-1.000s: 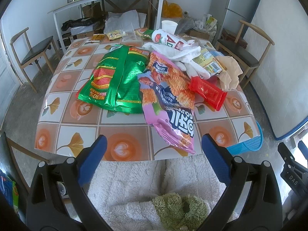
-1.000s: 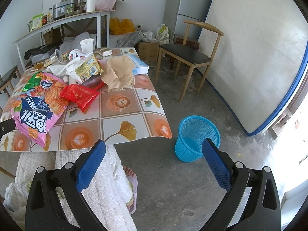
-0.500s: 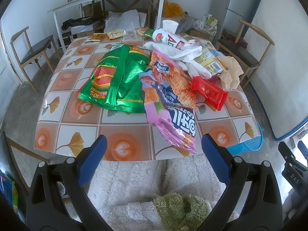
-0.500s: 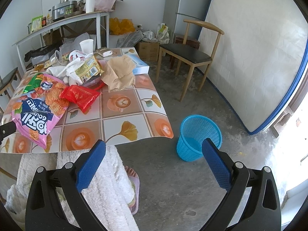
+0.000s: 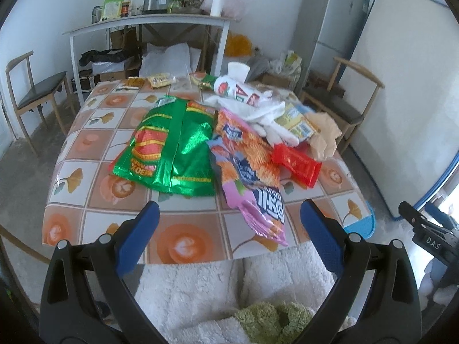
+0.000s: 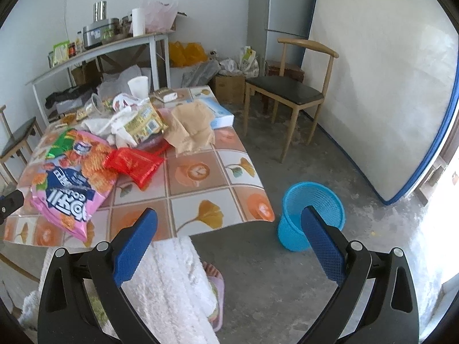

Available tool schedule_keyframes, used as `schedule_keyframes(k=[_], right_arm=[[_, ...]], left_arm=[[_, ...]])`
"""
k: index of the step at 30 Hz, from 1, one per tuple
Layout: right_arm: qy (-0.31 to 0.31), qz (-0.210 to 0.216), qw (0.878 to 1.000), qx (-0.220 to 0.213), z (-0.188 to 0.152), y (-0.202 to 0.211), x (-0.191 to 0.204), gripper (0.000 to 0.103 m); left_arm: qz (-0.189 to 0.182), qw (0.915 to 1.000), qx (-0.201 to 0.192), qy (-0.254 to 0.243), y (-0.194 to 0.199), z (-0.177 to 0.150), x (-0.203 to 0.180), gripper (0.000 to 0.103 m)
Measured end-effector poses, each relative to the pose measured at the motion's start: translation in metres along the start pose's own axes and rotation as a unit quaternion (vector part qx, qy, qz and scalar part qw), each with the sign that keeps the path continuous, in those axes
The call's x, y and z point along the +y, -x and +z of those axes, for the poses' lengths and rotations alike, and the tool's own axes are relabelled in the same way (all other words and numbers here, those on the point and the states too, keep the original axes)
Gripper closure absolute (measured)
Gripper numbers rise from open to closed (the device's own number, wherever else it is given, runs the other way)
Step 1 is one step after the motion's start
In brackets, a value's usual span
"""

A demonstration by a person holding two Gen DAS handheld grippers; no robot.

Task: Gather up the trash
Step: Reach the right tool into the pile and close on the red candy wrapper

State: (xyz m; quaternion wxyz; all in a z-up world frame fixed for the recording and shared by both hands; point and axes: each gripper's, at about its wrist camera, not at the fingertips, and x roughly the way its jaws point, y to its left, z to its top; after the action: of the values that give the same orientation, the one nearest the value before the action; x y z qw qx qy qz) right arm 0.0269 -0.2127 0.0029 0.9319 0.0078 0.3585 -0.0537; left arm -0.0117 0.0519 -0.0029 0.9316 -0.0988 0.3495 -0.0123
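Nothing looks collected yet: ahead of the left claw [image 5: 226, 218], its jaws apart and empty, the green bag [image 5: 172, 150], pink bag [image 5: 252, 177] and red wrapper [image 5: 295, 164] litter the tabletop [image 5: 178, 243], while the right claw [image 6: 229, 229], equally spread, frames the apparently empty blue basket [image 6: 312, 215] on the floor, both views tilted slightly upward since earlier.

L cam faces table [image 5: 183, 223] head-on, near; R cam angled right toward floor; both share table.

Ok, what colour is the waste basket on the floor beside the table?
The waste basket is bright blue mesh plastic, clearest in the right wrist view.
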Motion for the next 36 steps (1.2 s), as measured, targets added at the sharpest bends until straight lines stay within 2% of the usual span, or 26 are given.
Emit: schedule_keyframes(k=[8, 14, 19, 25, 31, 33, 36], right_arm=[[-0.007, 0.048, 0.999, 0.009, 0.012, -0.016, 0.013, 0.006], [-0.006, 0.071, 0.997, 0.02, 0.027, -0.029, 0.021, 0.006], [-0.001, 0.081, 0.996, 0.023, 0.04, -0.038, 0.027, 0.006], [0.006, 0.097, 0.995, 0.021, 0.053, -0.045, 0.033, 0.006], [0.006, 0.121, 0.992, 0.031, 0.06, -0.061, 0.04, 0.009], [0.012, 0.13, 0.991, 0.037, 0.061, -0.068, 0.044, 0.01], [0.042, 0.149, 0.987, 0.039, 0.063, -0.074, 0.055, 0.013]], left_arm=[[-0.039, 0.9984, -0.04, -0.011, 0.002, 0.006, 0.002, 0.008], [-0.087, 0.9915, -0.085, -0.046, 0.007, 0.018, -0.011, 0.008], [-0.104, 0.9877, -0.102, -0.057, 0.002, 0.039, -0.015, 0.008], [-0.112, 0.9892, -0.092, -0.025, -0.009, 0.076, 0.007, 0.009], [-0.129, 0.9893, -0.066, 0.015, -0.029, 0.124, 0.039, 0.009], [-0.131, 0.9895, -0.062, 0.007, -0.035, 0.136, 0.04, 0.012], [-0.137, 0.9882, -0.043, -0.053, -0.05, 0.15, 0.026, 0.018]])
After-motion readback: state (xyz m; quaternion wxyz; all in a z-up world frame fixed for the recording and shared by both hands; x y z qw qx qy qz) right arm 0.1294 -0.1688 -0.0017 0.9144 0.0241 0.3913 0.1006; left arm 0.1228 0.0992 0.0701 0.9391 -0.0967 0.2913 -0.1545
